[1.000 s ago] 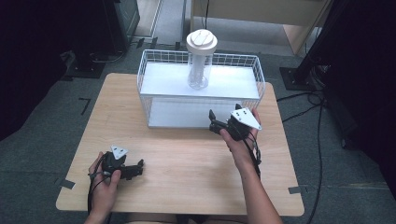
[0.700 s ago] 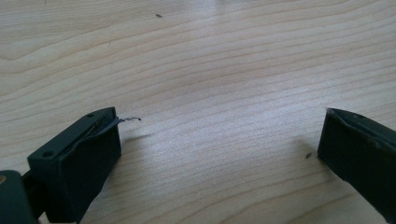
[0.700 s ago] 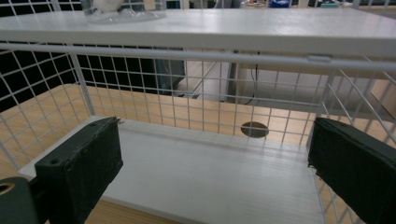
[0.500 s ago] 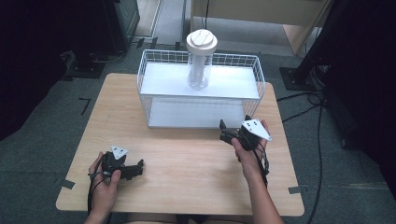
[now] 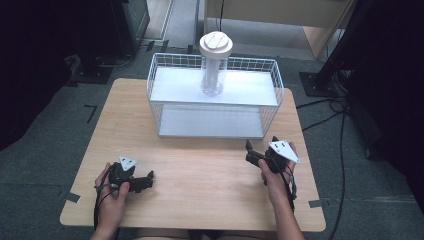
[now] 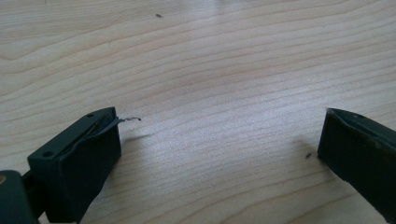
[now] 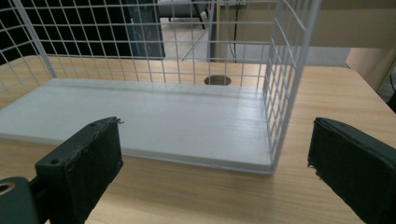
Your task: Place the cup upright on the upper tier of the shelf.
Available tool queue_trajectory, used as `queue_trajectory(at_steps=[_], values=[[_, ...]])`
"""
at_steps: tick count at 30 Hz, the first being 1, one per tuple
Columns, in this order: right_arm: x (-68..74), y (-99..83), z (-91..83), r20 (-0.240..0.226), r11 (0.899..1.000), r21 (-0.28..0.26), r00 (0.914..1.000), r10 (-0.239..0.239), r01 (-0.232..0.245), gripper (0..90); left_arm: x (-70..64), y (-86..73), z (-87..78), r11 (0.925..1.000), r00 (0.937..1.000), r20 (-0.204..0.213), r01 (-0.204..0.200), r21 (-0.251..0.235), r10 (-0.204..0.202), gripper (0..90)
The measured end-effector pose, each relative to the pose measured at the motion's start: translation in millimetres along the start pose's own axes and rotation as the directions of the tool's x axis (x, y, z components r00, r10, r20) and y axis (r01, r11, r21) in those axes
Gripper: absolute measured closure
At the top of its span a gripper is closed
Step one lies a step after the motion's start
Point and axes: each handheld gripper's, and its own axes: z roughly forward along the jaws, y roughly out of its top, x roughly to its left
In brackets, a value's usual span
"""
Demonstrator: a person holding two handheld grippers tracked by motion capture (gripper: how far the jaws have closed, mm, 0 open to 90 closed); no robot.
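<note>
At the left of the table (image 5: 200, 175), the left hand (image 5: 112, 195) holds the left gripper (image 5: 145, 181) low over the bare wood near the front edge; in its own view the jaws stand spread wide, with nothing but wood grain between them. Mid-table and toward the back stands a white wire rack (image 5: 215, 102) with two white shelves. A clear tube with a wide white cap (image 5: 215, 62) stands upright on the upper shelf, near the middle. The lower shelf (image 7: 140, 121) is bare, seen from the right gripper view through the rack's open front, with the wire end wall (image 7: 285, 84) to its right. Right of the rack's front corner, the right hand (image 5: 277, 172) holds the right gripper (image 5: 250, 152) just above the table, pointing at the rack but apart from it; its jaws are also spread wide and hold nothing.
</note>
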Motion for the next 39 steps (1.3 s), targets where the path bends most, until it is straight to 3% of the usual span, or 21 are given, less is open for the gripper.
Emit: queue_trajectory(at_steps=[39], values=[[-63.6, -59.2, -50.3, 0.138, 0.992, 0.123, 0.9903, 0.011, -0.028, 4.5, 0.0, 0.0, 0.0, 1.0000, 1.0000, 0.000, 0.000, 0.000, 0.000, 0.0]])
